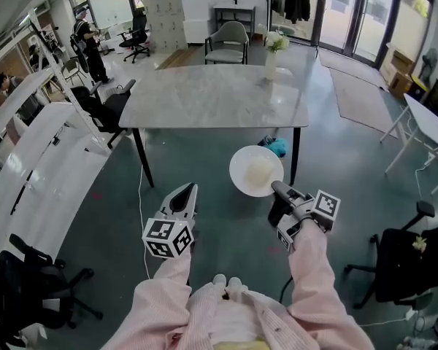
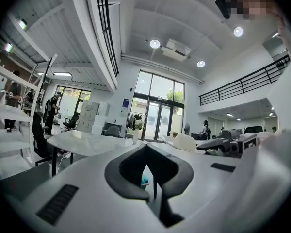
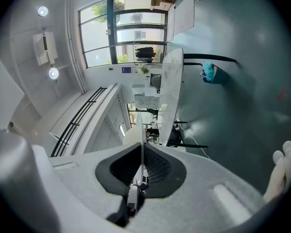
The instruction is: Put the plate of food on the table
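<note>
A white plate with a pale lump of food on it hangs level over the floor, just in front of the marble table. My right gripper is shut on its near rim. In the right gripper view the plate runs edge-on between the closed pads of that gripper. My left gripper is held to the left of the plate, shut and empty. Its own view shows the jaws closed together, with the plate off to the right.
A vase of flowers stands at the table's far right corner. A teal bundle lies on the floor by the table leg. White shelving runs along the left. Black office chairs stand right and left, and a person is far back.
</note>
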{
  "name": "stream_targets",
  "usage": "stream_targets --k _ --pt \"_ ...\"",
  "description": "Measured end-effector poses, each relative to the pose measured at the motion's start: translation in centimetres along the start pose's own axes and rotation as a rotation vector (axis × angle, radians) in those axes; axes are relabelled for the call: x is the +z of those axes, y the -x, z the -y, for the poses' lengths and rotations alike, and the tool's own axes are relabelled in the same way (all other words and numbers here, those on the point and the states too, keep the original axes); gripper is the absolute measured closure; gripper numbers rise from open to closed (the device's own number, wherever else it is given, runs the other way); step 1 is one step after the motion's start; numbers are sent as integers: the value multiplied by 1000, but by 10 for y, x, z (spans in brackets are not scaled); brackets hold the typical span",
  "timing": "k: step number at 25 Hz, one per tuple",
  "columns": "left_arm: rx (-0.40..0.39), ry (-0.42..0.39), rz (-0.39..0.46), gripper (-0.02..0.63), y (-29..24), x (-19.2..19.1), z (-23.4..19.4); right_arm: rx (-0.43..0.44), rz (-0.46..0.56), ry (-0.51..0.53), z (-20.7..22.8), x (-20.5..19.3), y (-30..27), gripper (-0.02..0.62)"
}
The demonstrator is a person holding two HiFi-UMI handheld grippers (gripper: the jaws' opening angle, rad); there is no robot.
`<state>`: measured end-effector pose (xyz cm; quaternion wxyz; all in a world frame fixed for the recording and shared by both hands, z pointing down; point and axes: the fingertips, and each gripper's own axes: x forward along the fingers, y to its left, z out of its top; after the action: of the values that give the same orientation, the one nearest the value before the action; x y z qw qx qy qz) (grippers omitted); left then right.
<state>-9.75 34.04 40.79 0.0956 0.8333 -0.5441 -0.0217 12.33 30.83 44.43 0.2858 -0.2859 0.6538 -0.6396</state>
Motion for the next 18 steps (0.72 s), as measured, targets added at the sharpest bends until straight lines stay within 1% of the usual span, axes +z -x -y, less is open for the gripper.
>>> stream_targets --k 4,11,18 --pt "-1 3 0 609 -3 1 3 -4 7 -17 2 3 3 577" --pt "-8 -15 -5 609 -9 0 12 18 12 -21 0 14 5 577" --pt "8 6 -12 609 -23 -6 -5 12 4 -43 11 23 -14 577"
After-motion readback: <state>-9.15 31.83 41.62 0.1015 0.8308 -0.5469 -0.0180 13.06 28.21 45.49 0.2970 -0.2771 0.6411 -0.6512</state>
